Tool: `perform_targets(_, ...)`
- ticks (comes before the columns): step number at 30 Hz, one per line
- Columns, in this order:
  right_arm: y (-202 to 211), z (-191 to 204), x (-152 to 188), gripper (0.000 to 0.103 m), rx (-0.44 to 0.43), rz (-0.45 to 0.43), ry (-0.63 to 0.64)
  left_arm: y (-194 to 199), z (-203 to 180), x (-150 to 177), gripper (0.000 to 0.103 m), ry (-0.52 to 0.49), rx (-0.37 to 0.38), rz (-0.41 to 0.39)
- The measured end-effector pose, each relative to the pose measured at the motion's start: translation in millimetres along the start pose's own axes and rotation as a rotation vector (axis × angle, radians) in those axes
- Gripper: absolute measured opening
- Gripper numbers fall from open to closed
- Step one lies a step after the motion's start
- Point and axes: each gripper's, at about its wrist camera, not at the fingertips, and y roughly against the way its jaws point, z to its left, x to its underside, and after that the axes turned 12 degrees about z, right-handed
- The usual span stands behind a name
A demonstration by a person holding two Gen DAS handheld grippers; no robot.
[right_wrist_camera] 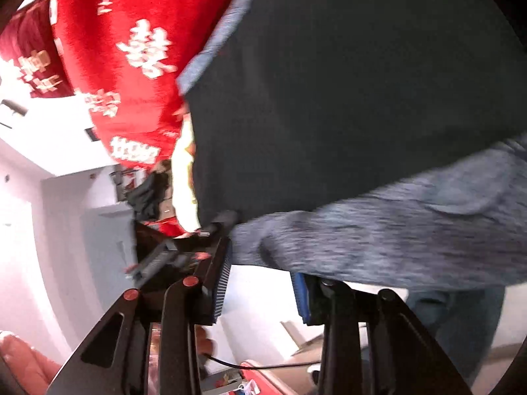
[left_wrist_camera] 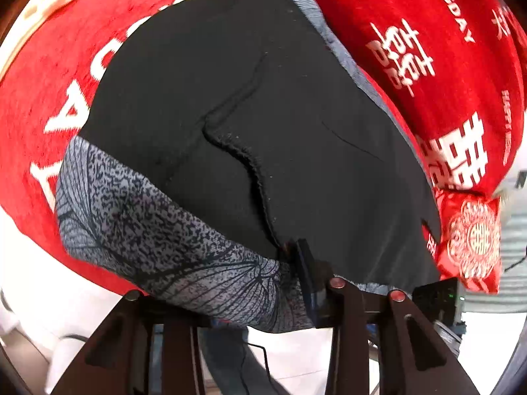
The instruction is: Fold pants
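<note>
The pants (left_wrist_camera: 250, 105) are black with a grey patterned waistband (left_wrist_camera: 158, 230). They lie spread on a red blanket (left_wrist_camera: 428, 49) with white characters. My left gripper (left_wrist_camera: 296, 273) is at the waistband's near edge, and cloth covers the gap between its fingers. In the right wrist view the pants (right_wrist_camera: 346, 98) fill the upper right, with the grey band (right_wrist_camera: 395, 237) hanging over the near edge. My right gripper (right_wrist_camera: 260, 283) is open just below that band, its blue pads (right_wrist_camera: 301, 299) apart with nothing between them.
A red cushion (left_wrist_camera: 471, 243) with a white round emblem sits at the blanket's right edge. A white floor and a cable (right_wrist_camera: 263, 367) lie below. A dark device (right_wrist_camera: 158, 256) sits left of my right gripper.
</note>
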Motion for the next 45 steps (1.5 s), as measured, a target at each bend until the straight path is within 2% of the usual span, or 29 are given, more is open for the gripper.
perform_targets(4,22,-36,12,0.046,-0.023,-0.092,-0.115,1,-2,-2,0.038,-0.043,-0.024,0.024)
perform_targets(6,30,-49,17,0.048,-0.081,-0.141,-0.173,0,-3,-4,0.038,-0.054,-0.037,0.036)
perform_targets(7,36,-60,20,0.047,-0.15,-0.181,-0.219,0,-3,-4,0.033,-0.059,-0.04,0.038)
perform_targets(8,41,-68,23,0.038,-0.203,-0.213,-0.26,1,-4,-4,0.026,-0.065,-0.04,0.036)
perform_targets(9,44,-71,24,0.022,-0.221,-0.237,-0.286,3,-5,-5,0.02,-0.075,-0.031,0.036)
perform_targets(10,48,-72,25,0.006,-0.23,-0.255,-0.308,5,-9,-5,0.02,-0.082,-0.037,0.03)
perform_targets(12,58,-55,24,0.006,-0.163,-0.255,-0.267,13,-17,-6,0.02,-0.103,-0.067,0.015)
perform_targets(15,78,-4,13,0.006,-0.025,-0.23,-0.12,29,-33,-10,0.02,-0.111,-0.071,-0.009)
perform_targets(19,112,55,-28,0.006,0.068,-0.165,0.037,52,-65,-30,0.02,-0.1,-0.075,-0.05)
perform_targets(21,120,76,-46,0.006,0.08,-0.14,0.087,65,-86,-50,0.02,-0.108,-0.076,-0.084)
perform_targets(26,134,120,-136,0.009,0.113,-0.039,0.159,72,-123,-121,0.02,-0.134,-0.103,-0.142)
perform_targets(30,123,123,-224,0.011,0.155,0.051,0.161,41,-133,-189,0.02,-0.148,-0.179,-0.152)
perform_targets(34,89,91,-291,0.012,0.255,0.13,0.122,-10,-122,-236,0.021,-0.135,-0.272,-0.102)
perform_targets(36,76,78,-310,0.012,0.271,0.133,0.109,-28,-116,-249,0.021,-0.122,-0.308,-0.088)
perform_targets(39,74,68,-319,0.012,0.229,0.115,0.101,-24,-115,-251,0.021,-0.08,-0.292,-0.086)
perform_targets(40,75,70,-318,0.013,0.219,0.131,0.11,-18,-116,-248,0.021,-0.076,-0.287,-0.082)
perform_targets(42,80,77,-315,0.032,0.211,0.152,0.127,3,-121,-235,0.023,-0.086,-0.276,-0.085)
perform_targets(43,85,90,-310,0.064,0.2,0.164,0.166,12,-126,-230,0.023,-0.095,-0.274,-0.088)
perform_targets(44,89,101,-304,0.091,0.195,0.163,0.2,22,-130,-222,0.026,-0.105,-0.287,-0.096)
perform_targets(45,96,118,-296,0.096,0.22,0.142,0.247,32,-135,-214,0.045,-0.114,-0.323,-0.113)
